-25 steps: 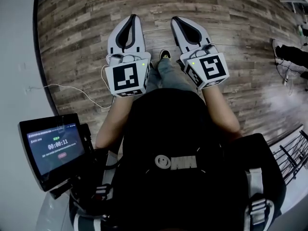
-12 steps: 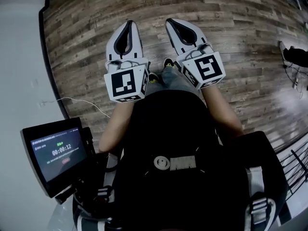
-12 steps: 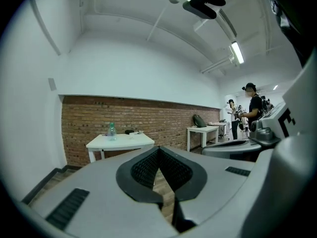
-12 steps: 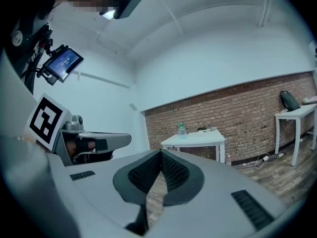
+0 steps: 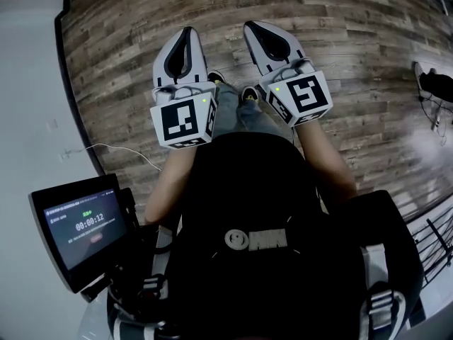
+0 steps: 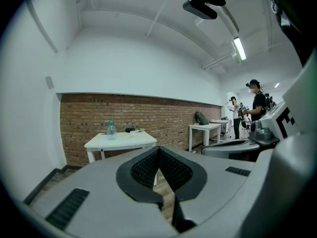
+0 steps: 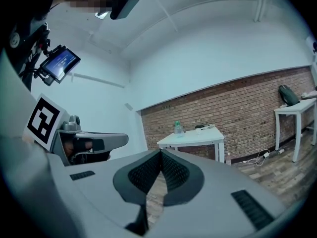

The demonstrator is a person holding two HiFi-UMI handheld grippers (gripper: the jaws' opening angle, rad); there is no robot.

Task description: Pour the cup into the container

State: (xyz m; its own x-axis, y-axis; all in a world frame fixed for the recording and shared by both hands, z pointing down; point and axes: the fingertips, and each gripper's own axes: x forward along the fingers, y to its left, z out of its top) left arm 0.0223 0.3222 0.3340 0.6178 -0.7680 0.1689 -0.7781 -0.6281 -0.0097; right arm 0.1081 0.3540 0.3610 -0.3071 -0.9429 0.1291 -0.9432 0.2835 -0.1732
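Stepped further over the wood floor (image 5: 340, 41) in the last second, left gripper (image 5: 186, 30) and right gripper (image 5: 253, 26) both squeezed shut, empty. Cannot make out the cup; probably on the far white table (image 6: 124, 141). Not yet pouring.

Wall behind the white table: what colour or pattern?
Red-brown brick wall, plain white above; best in the left gripper view.

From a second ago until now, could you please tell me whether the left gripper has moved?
Yes. Judged against the white cable on the floor, the left gripper has travelled forward, up the head view; the cable now lies further behind it.
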